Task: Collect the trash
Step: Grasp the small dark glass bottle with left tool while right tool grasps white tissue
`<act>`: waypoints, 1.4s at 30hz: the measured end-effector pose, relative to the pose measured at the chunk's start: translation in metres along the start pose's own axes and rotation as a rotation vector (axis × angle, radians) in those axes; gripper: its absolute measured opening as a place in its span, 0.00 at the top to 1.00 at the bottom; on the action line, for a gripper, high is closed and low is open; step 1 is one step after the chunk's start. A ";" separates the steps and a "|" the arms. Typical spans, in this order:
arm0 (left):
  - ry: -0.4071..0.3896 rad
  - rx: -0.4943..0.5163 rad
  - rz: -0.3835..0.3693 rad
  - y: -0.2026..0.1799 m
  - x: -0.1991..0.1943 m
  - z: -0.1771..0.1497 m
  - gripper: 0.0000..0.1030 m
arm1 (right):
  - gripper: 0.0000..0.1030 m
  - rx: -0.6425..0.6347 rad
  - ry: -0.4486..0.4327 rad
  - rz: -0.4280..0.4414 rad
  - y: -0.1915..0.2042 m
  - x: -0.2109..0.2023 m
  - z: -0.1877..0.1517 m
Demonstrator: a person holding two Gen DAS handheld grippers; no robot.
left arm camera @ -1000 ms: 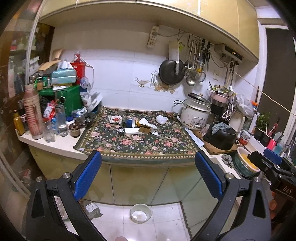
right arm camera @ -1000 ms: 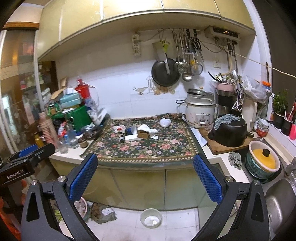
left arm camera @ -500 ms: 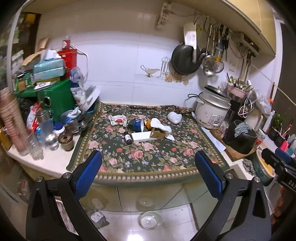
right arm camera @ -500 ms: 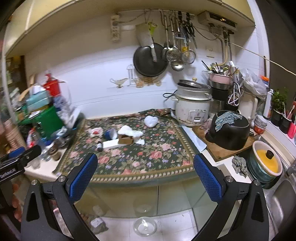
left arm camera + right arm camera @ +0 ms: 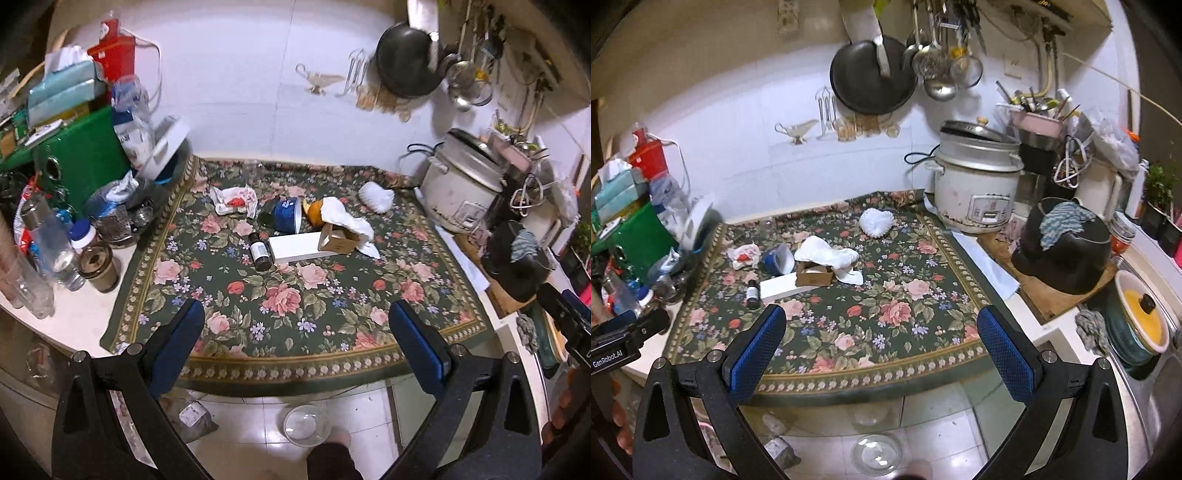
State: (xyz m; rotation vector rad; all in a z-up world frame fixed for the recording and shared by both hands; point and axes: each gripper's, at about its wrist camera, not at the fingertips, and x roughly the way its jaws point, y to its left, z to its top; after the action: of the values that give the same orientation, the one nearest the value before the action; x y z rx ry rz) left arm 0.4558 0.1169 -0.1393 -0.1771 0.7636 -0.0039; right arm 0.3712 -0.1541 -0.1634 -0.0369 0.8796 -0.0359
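Note:
Trash lies on the floral cloth [image 5: 295, 302] at its far middle: a crumpled wrapper [image 5: 233, 199], a tipped blue cup [image 5: 287, 215], an orange peel [image 5: 314, 211], a white tissue [image 5: 347, 219] over a small cardboard box [image 5: 338, 239], a flat white box [image 5: 295, 248], a small dark bottle [image 5: 260, 255] and a white crumpled wad [image 5: 376, 195]. The same pile shows in the right wrist view: tissue [image 5: 827, 255], box [image 5: 814, 276], bottle [image 5: 752, 291], wad [image 5: 876, 222]. My left gripper [image 5: 295, 334] and right gripper [image 5: 881, 332] are both open and empty over the cloth's near edge.
Bottles and jars [image 5: 55, 254] and a green box [image 5: 74, 158] crowd the left counter. A rice cooker [image 5: 975, 192], a black pot [image 5: 1067, 247] on a board and a lidded bowl [image 5: 1141, 314] stand right. A glass bowl [image 5: 306, 424] sits on the floor.
Both grippers have moved forward and tilted down toward the counter; the cloth and trash now look larger and nearer. Both stay open and empty.

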 end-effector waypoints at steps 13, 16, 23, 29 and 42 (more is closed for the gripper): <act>0.113 -0.125 0.179 0.007 0.131 0.039 0.03 | 0.03 -0.093 0.162 0.226 -0.014 0.168 0.052; 0.148 -0.168 0.206 0.017 0.164 0.044 0.11 | 0.09 -0.095 0.225 0.280 -0.012 0.212 0.056; 0.193 -0.230 0.260 0.037 0.230 0.052 0.20 | 0.25 -0.023 0.372 0.348 -0.007 0.300 0.057; 0.219 -0.229 0.279 0.043 0.261 0.057 0.32 | 0.39 0.075 0.476 0.409 -0.007 0.345 0.052; 0.298 -0.252 0.266 0.070 0.305 0.057 0.51 | 0.88 0.134 0.584 0.529 -0.007 0.377 0.043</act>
State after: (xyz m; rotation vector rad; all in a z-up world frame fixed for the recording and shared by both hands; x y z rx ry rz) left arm 0.7117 0.1741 -0.3200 -0.3181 1.0803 0.3254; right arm 0.6445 -0.1781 -0.4262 0.3476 1.4438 0.4077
